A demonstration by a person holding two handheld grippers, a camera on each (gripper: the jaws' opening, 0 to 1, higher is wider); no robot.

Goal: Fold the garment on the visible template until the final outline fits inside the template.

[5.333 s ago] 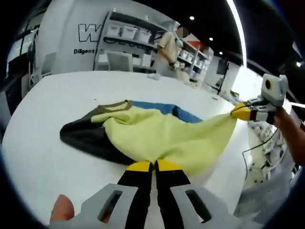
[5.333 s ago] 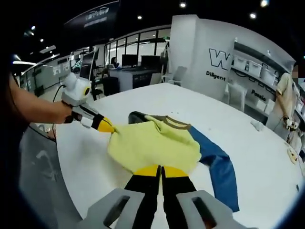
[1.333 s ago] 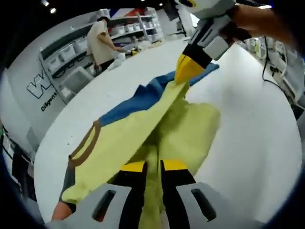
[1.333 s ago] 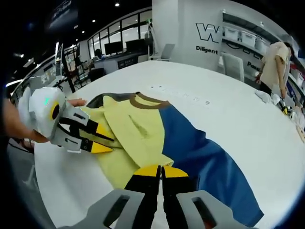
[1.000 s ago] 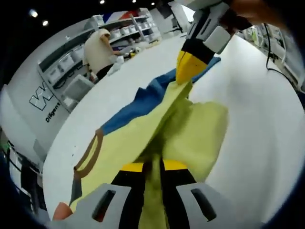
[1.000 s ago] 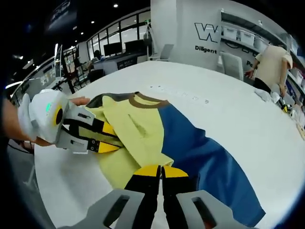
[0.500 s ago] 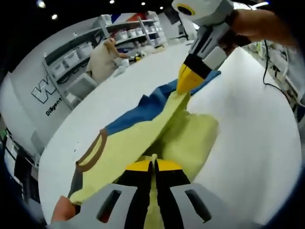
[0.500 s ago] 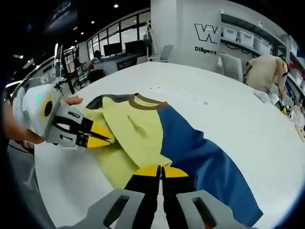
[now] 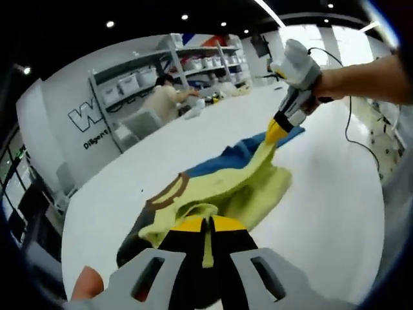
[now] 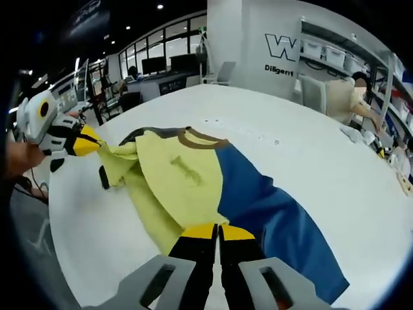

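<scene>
In the left gripper view, the left gripper at bottom centre has its fingers clamped on a yellow edge of the garment. The cloth runs up and right across the white table to the right gripper, also pinched on yellow cloth.

In the right gripper view, the right gripper grips the garment at bottom centre; the left gripper holds it at far left. The held edge stretches between them, lower centre to left; the blue part trails lower right.
</scene>
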